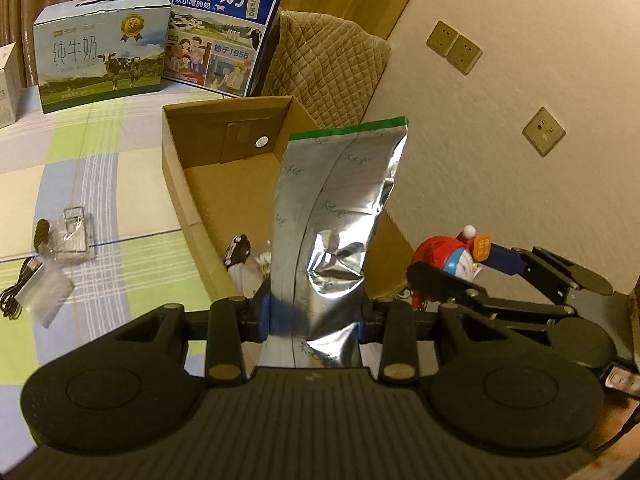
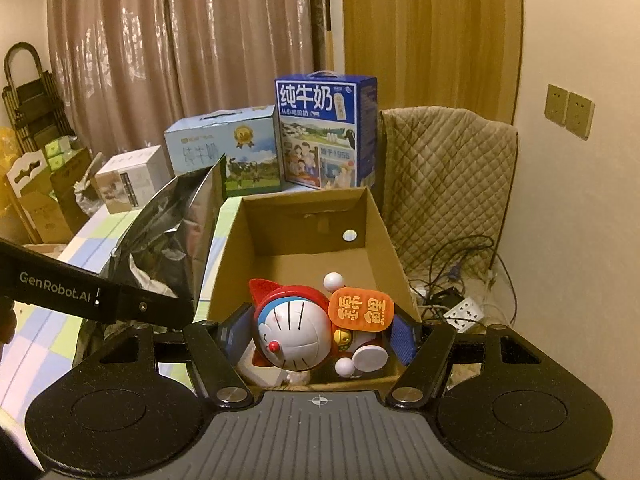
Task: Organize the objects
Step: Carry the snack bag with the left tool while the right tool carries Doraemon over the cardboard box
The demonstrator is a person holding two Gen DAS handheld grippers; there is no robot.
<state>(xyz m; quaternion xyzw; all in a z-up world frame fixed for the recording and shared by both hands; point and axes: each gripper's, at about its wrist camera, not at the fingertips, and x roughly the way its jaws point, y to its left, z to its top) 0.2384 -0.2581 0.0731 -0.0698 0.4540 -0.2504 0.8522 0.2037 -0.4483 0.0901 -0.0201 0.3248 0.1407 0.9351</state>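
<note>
My left gripper [image 1: 316, 316] is shut on a tall silver foil pouch [image 1: 340, 200] with a green top strip, held upright over the open cardboard box [image 1: 176, 184]. The same pouch [image 2: 172, 232] shows at the left of the right wrist view, beside the box [image 2: 384, 232]. My right gripper [image 2: 320, 332] is shut on a red and white cat toy figure [image 2: 296, 328] carrying an orange sign, held above the box's near end. In the left wrist view that toy [image 1: 444, 252] and the right gripper [image 1: 460, 272] sit to the right of the pouch. A small toy car [image 1: 238, 250] lies inside the box.
Two milk cartons [image 1: 104, 60] [image 1: 228, 28] stand behind the box on a checked mat [image 1: 80, 168]. A clear packet [image 1: 74, 232] and a black cable [image 1: 16, 292] lie on the mat at left. A quilted chair [image 2: 448, 176], floor cables and a power strip [image 2: 464, 308] are at right.
</note>
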